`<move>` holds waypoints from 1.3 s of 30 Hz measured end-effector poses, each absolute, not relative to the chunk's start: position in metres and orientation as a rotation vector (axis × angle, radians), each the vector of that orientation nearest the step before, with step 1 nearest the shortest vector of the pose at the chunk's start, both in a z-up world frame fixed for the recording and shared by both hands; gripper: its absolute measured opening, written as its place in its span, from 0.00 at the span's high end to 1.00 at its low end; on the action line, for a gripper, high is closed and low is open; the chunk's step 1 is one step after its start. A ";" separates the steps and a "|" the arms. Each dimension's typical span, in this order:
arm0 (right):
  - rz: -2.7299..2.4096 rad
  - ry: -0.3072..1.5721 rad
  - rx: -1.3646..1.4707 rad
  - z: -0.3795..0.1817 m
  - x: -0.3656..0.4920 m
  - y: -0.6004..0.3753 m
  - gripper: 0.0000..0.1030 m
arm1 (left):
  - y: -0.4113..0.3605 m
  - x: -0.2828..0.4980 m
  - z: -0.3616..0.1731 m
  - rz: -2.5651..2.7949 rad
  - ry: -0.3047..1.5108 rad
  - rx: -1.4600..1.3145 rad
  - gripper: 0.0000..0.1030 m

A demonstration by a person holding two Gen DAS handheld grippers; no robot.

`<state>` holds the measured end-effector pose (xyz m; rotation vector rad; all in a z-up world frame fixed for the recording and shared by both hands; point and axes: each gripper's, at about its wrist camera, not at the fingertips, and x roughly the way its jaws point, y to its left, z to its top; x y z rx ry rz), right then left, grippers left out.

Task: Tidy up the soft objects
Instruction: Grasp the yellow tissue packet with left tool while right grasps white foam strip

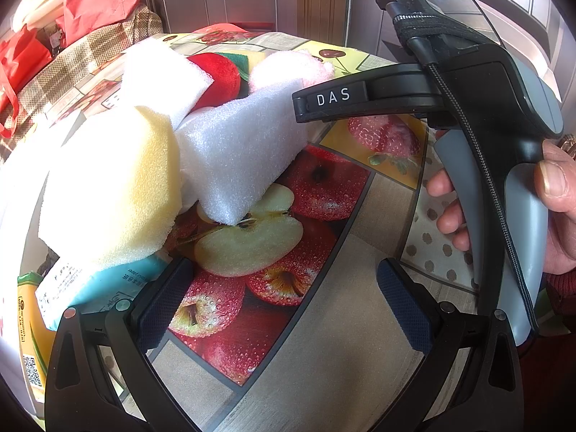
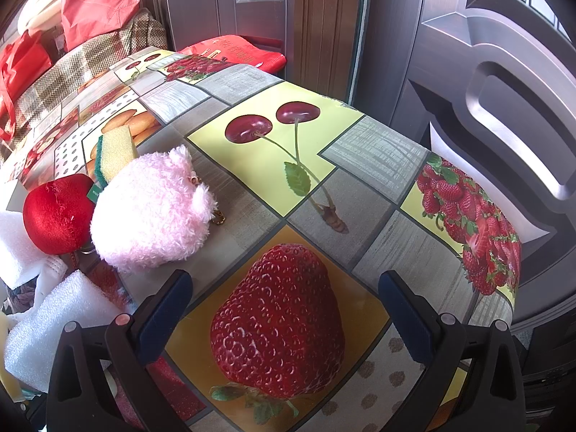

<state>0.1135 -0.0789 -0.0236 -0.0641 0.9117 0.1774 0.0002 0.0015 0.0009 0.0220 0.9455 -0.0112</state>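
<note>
On the fruit-print table (image 1: 360, 216): both grippers empty, jaws spread.

Left gripper (image 1: 284, 302) is nearer the pile: white foam block (image 1: 241, 151) ahead-left, seemingly lengthwise away, yellow sponge (image 1: 115, 187) beside. Right gripper (image 2: 284, 309); pink plush (image 2: 154, 212) farther, ahead-left.

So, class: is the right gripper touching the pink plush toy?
Apart. In the right wrist view the right gripper is open over the printed strawberry, and a strip of tablecloth shows between its left finger and the pink plush toy.
</note>
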 end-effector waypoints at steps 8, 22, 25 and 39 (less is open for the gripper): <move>0.178 0.912 -0.064 -0.024 0.114 -0.079 0.00 | 0.001 0.003 0.001 -0.008 0.940 0.028 0.01; 0.260 0.905 -0.095 -0.023 0.115 -0.083 0.00 | 0.030 -0.097 0.066 0.005 0.652 -0.062 0.00; 0.336 0.884 -0.071 -0.021 0.112 -0.093 0.00 | 0.063 -0.124 0.073 0.120 0.616 -0.107 0.00; 0.836 0.564 0.015 0.018 0.075 -0.123 0.00 | 0.085 -0.124 0.048 0.248 0.679 -0.097 0.00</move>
